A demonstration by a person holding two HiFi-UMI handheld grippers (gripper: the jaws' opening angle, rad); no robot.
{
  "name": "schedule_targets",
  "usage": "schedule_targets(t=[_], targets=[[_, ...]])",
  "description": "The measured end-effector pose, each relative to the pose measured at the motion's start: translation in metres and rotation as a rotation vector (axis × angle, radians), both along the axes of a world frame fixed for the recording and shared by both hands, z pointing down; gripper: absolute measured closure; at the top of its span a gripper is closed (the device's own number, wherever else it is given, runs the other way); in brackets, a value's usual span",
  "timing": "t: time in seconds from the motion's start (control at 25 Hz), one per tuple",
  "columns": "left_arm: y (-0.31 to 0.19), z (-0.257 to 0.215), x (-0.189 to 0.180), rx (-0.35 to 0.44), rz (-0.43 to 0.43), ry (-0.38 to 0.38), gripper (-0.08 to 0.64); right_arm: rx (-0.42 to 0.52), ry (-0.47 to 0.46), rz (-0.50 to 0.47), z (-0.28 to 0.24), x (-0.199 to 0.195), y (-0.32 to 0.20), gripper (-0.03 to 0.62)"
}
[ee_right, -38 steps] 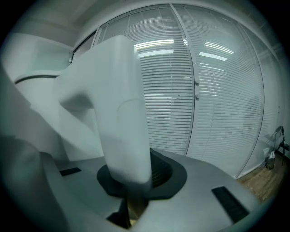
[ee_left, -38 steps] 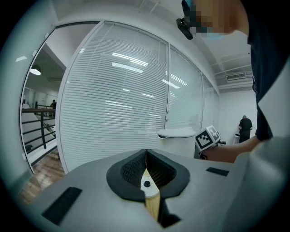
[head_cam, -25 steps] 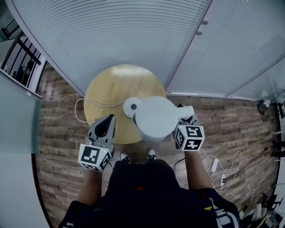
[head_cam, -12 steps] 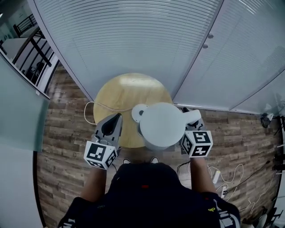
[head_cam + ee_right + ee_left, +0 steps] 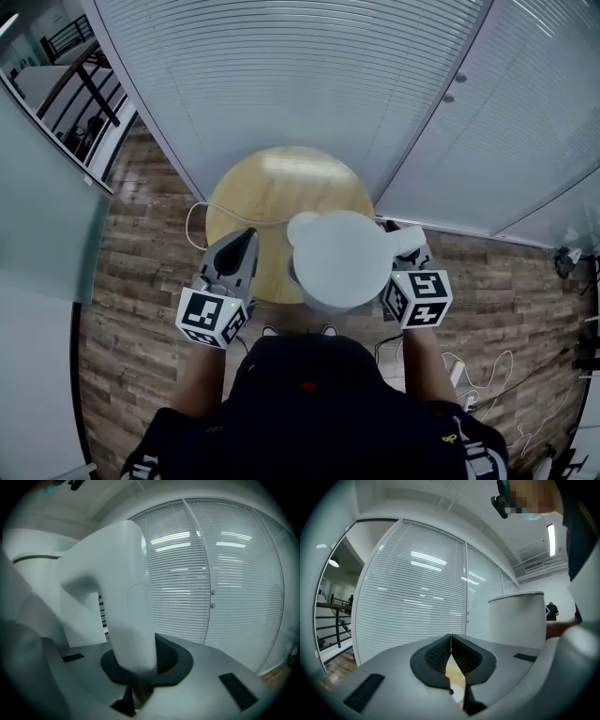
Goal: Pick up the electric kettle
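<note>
Head view: white kettle (image 5: 337, 258) over the round table's (image 5: 272, 183) near right edge, right gripper (image 5: 405, 246) at its side, left gripper (image 5: 246, 240) just beside, apart.

Left gripper view: jaws pinched together, empty.

Right gripper view: clenched on the handle (image 5: 126, 602). With a one-sided hold, it could swing and spill. The underside is hidden, so I can't tell whether it's clear of the table.

Round wooden bench (image 5: 272, 187) on plank floor (image 5: 141, 305), white blinds (image 5: 281, 75) just behind it, black railing (image 5: 94, 98) well left of it, strip light (image 5: 551, 539) on ceiling above
</note>
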State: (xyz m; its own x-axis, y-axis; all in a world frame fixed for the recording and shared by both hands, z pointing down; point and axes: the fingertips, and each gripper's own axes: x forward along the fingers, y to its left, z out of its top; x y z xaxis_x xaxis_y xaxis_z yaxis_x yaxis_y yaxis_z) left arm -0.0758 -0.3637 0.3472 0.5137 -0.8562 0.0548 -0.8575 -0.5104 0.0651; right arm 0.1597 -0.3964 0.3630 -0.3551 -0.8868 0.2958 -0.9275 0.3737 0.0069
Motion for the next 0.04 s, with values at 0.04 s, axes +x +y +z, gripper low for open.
schedule_targets(t=[0.04], targets=[[-0.0018,-0.0005,-0.0005,0.004,-0.001,0.0,0.537,0.002,-0.001,-0.004,-0.0006,-0.0014,-0.0021,0.54]])
